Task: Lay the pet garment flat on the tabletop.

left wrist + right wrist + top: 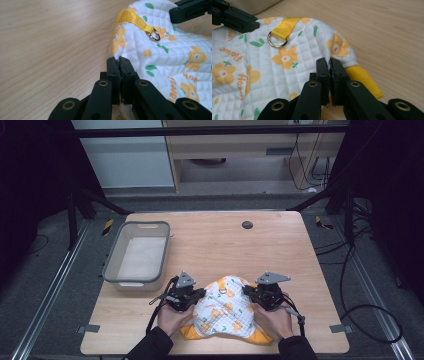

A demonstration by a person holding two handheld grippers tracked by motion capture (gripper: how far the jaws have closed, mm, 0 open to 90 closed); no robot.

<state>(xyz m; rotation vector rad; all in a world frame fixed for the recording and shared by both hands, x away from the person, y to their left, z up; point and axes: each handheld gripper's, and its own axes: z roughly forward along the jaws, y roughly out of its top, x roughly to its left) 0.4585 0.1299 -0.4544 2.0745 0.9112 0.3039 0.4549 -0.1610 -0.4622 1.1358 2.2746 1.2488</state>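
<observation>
My left tool point(119, 60) has its jaws pinched shut on the left edge of the quilted cloth point(172, 57), with only a thin fold of fabric between the pads; my right tool point(329, 61) is closed the same way on the opposite edge, just above the yellow lining point(364, 80) that peeks out below it. I grip at the two side edges, roughly mirrored, so that the cloth hangs evenly between both tools and can be spread or folded without one side dragging. In the high view, the left tool point(184, 296) and right tool point(265, 293) flank the cloth point(225, 312), which sits near the front edge of the desk point(280, 245), about midway between its front corners, bunched up between the two grips rather than lying flat. The yellow strap with its metal ring point(277, 40) lies on the top face toward the far side of the cloth, so the printed side faces up; I judge this useful for keeping track of orientation. The grips are shallow, at the very hem, which leaves the main panel free but could let the fabric slip if pulled hard. The grey bin point(137, 252) stands near the left edge of the desk, well apart from the cloth, with nothing visible in it, and is possibly where the cloth should go. A small dark disc point(247, 225) sits near the far edge.
</observation>
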